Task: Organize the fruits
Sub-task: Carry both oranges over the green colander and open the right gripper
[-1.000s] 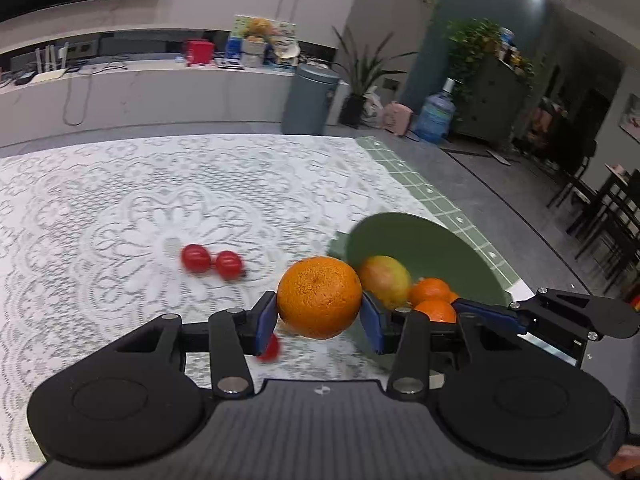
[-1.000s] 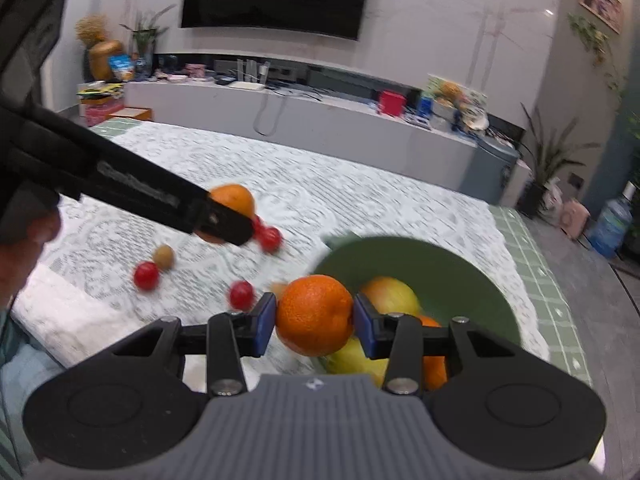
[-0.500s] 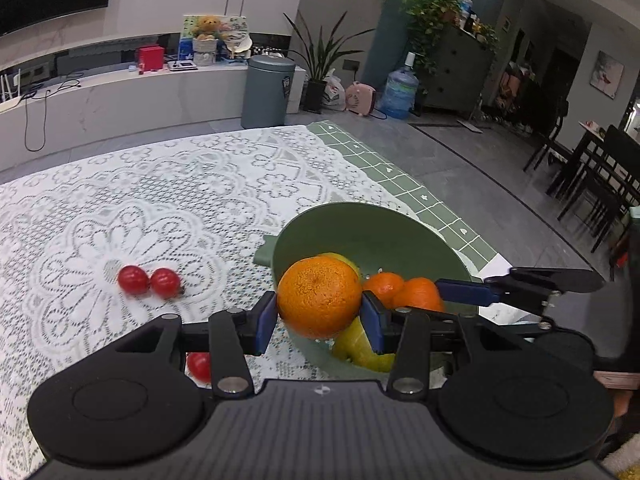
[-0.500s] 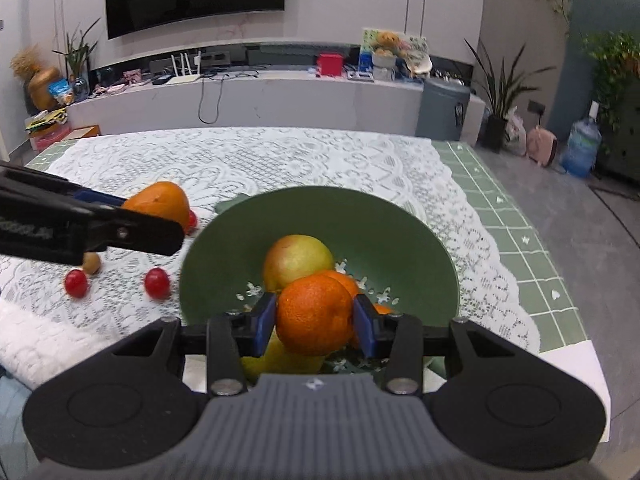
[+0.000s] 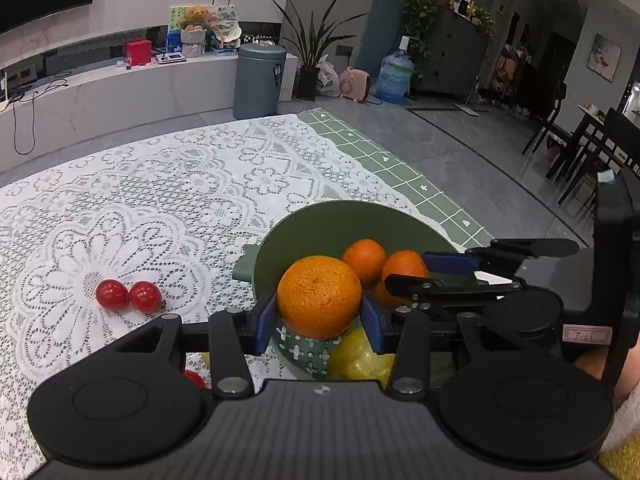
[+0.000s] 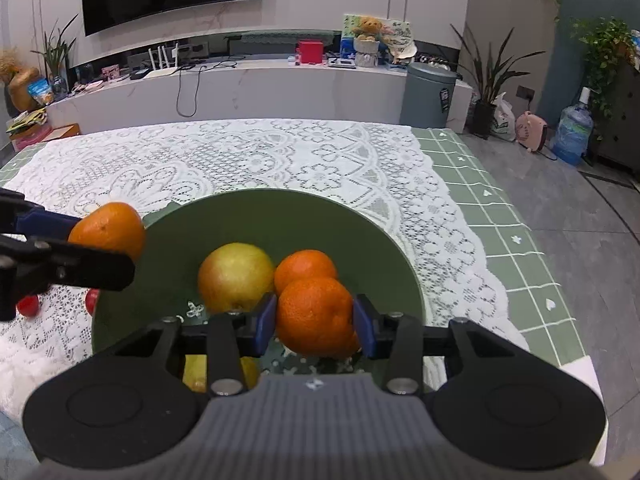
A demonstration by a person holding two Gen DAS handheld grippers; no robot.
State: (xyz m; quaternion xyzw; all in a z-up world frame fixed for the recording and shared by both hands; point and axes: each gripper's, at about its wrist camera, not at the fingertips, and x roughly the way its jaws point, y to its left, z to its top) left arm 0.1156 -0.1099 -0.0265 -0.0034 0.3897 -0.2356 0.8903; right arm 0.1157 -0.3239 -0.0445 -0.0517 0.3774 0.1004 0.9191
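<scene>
My left gripper point(image 5: 319, 322) pinches a big round orange point(image 5: 319, 297) with a dimpled, pebbly skin, its blue pads pressed on either side; the fruit sits at the lower middle of the left view, over the near rim of the bowl point(image 5: 340, 220). My right gripper point(image 6: 315, 324) is clamped the same way on a smaller, smoother tangerine point(image 6: 315, 317), low in the middle of the right view, inside the bowl's outline.

The bowl is round, matte green, with a small white flower print on its floor. In it, in the right view, lie a yellow-green apple point(image 6: 235, 277) with a dull blush and another tangerine point(image 6: 305, 267) touching it, just behind the one I hold.

At the left of the left view, two glossy red cherry tomatoes point(image 5: 128, 295) touch each other on the white lace tablecloth point(image 5: 160, 184), whose openwork flowers lie over a green checked cloth point(image 5: 424, 184).
</scene>
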